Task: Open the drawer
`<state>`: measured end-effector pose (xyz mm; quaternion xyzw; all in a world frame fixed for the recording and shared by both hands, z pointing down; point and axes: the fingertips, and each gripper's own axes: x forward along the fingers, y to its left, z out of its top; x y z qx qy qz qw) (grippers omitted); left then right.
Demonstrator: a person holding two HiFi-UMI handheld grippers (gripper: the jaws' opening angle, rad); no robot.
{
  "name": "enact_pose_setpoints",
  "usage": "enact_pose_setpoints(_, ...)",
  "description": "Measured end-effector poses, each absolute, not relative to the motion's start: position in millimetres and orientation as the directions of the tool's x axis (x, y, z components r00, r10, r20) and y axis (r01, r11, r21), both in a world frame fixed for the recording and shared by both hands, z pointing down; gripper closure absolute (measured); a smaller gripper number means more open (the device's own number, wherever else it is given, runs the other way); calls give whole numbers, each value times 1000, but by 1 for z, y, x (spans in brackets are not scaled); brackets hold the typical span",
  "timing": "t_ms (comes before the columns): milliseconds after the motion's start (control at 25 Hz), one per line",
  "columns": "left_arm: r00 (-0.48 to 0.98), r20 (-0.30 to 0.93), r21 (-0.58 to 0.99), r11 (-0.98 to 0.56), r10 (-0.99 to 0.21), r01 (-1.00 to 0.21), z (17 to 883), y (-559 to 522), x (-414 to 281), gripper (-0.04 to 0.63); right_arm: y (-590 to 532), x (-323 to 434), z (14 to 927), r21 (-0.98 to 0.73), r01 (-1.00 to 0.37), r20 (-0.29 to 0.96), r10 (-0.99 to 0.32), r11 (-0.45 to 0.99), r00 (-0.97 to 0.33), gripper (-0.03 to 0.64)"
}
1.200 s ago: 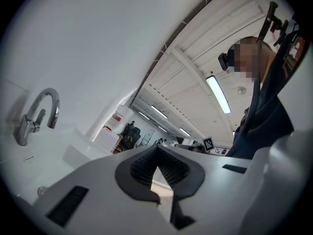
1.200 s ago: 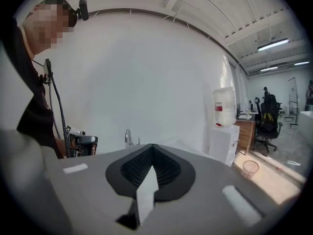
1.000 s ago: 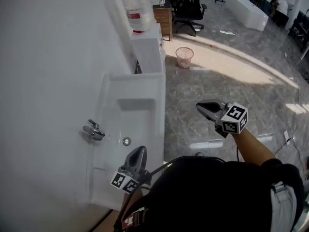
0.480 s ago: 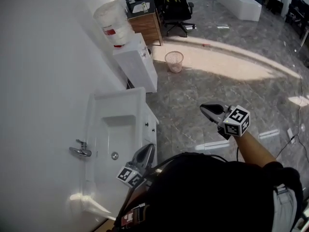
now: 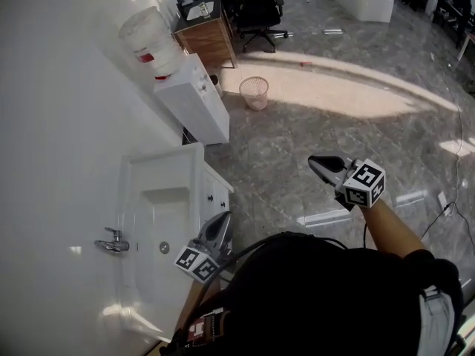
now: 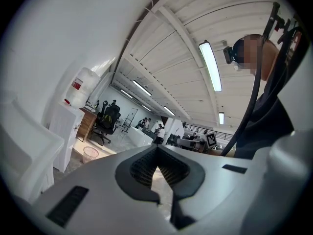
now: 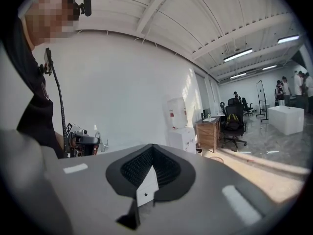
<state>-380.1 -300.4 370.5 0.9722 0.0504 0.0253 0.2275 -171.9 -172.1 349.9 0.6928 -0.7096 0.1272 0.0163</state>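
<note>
Polished stone, gloss white, bare wood
The floor [image 5: 334, 124] is glossy grey stone; the sink [image 5: 169, 215] smooth white ceramic, its tap [image 5: 111, 243] shiny metal; the table [image 5: 211, 47] brown wood.

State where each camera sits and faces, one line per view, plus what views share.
Head view: on the person's head, looking steeply down at sink; shows left gripper, right gripper, right forearm.
Left gripper view: on that gripper, facing water dispenser and office chair; torso at right.
Right gripper view: on that gripper, facing the white wall; torso at left.
Shared: the water dispenser, in all three.
</note>
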Motion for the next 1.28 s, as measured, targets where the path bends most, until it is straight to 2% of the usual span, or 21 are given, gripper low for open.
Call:
enact_pose_setpoints(400,981,18,478,-864,191,159,395,-375,-339,598,-238,-151,348,-143,-984,221,-973,-103,70,618)
enact_pose_setpoints(640,952,-19,522,-809,307,271,415,-415,-319,598,-277,-147,338,-128,-971,232,-958,-200,167,618)
enact_pose_setpoints(920,926,-16,551,-770,376,322,426,-436,-304,598,-298,-140,336,-90,-955,278,-928,-283,249,618)
enact_pose_setpoints(1280,946,40,543,-801,323,250,463,-438,-272,598,-300,-108,352,-86,-956,292,-925,-280,245,618)
